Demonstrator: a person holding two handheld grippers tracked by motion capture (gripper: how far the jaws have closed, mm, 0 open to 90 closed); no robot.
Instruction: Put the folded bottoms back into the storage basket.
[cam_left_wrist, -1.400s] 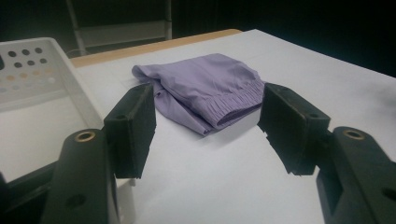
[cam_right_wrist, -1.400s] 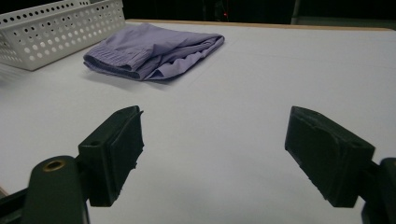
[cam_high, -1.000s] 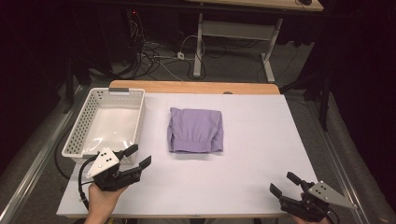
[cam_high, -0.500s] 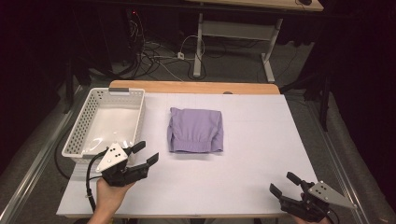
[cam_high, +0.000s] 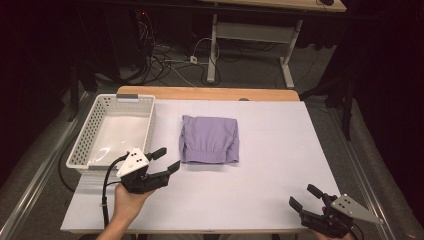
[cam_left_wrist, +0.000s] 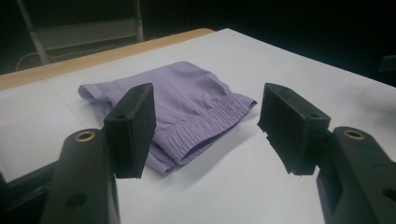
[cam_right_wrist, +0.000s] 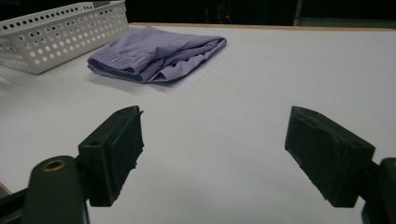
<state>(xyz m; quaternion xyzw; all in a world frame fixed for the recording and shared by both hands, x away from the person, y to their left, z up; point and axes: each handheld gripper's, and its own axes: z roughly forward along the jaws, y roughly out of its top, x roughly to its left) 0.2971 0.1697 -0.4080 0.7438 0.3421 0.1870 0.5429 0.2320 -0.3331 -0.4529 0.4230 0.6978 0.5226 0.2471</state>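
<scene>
White sheeting covers the table (cam_high: 260, 165), with a perforated white basket (cam_high: 87, 142) at its left. Just right of the basket lies a folded pair of lilac shorts (cam_high: 209, 140), its gathered elastic waistband facing the near edge. The left tool (cam_high: 166, 161) hovers close to the shorts' near-left corner, jaws apart and empty. The right tool (cam_high: 305, 197) sits well apart at the near-right corner, likewise spread and empty.

The left gripper (cam_high: 167, 160) has slid rightward across the lower left of the high view, from beside the basket's (cam_high: 82, 150) near corner toward the lower left corner of the cloth (cam_high: 210, 140), now near it.
</scene>
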